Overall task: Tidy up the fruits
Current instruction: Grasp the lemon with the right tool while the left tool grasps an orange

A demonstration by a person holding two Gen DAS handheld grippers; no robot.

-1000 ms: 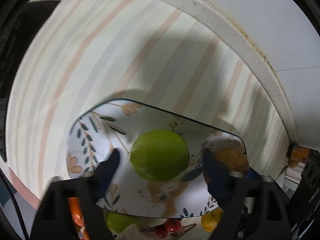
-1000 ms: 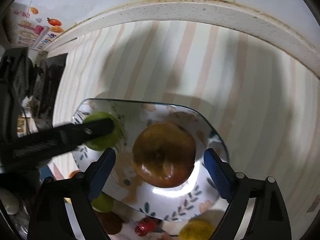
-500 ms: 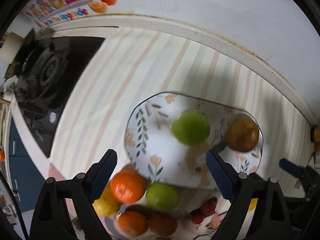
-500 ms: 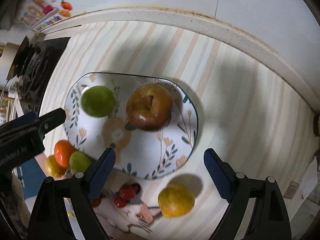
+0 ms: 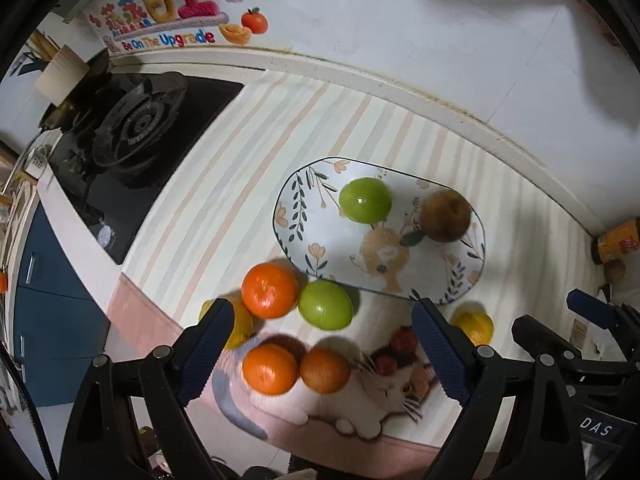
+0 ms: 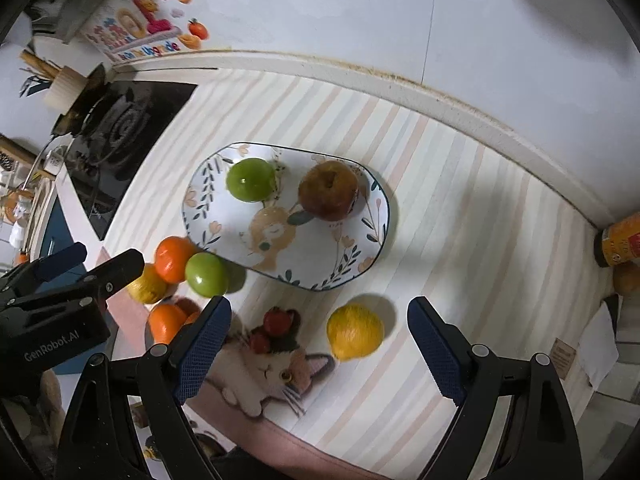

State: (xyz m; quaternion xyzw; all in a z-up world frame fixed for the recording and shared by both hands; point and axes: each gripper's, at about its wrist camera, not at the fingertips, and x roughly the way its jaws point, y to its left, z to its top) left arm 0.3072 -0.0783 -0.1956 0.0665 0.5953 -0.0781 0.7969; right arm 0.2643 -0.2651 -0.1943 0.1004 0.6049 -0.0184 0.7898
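Note:
A floral plate [image 5: 304, 224] [image 6: 208, 224] on the striped counter holds a green apple [image 5: 365, 200] [image 6: 251, 179] and a brown-red apple [image 5: 445, 215] [image 6: 329, 189]. In front of it lie a second green apple [image 5: 325, 304] [image 6: 206, 274], several oranges [image 5: 270, 290] [image 6: 173, 253], a yellow citrus [image 5: 474, 326] [image 6: 354, 332] and small red fruits [image 5: 402, 340] [image 6: 280, 320]. My left gripper [image 5: 320, 350] is open and empty, raised above the loose fruit. My right gripper [image 6: 318, 346] is open and empty, raised near the yellow citrus.
A gas stove [image 5: 132, 132] [image 6: 116, 128] lies at the left. An orange-labelled jar [image 5: 618, 240] [image 6: 622, 240] stands at the right by the wall. A cat-print mat [image 5: 360, 392] [image 6: 272, 368] lies near the front edge. The other gripper shows at each view's side [image 5: 592, 344] [image 6: 60, 296].
Both grippers have pulled back and up from the plate, leaving the green apple and the brown-red apple on it. More of the counter and loose fruit has come into view.

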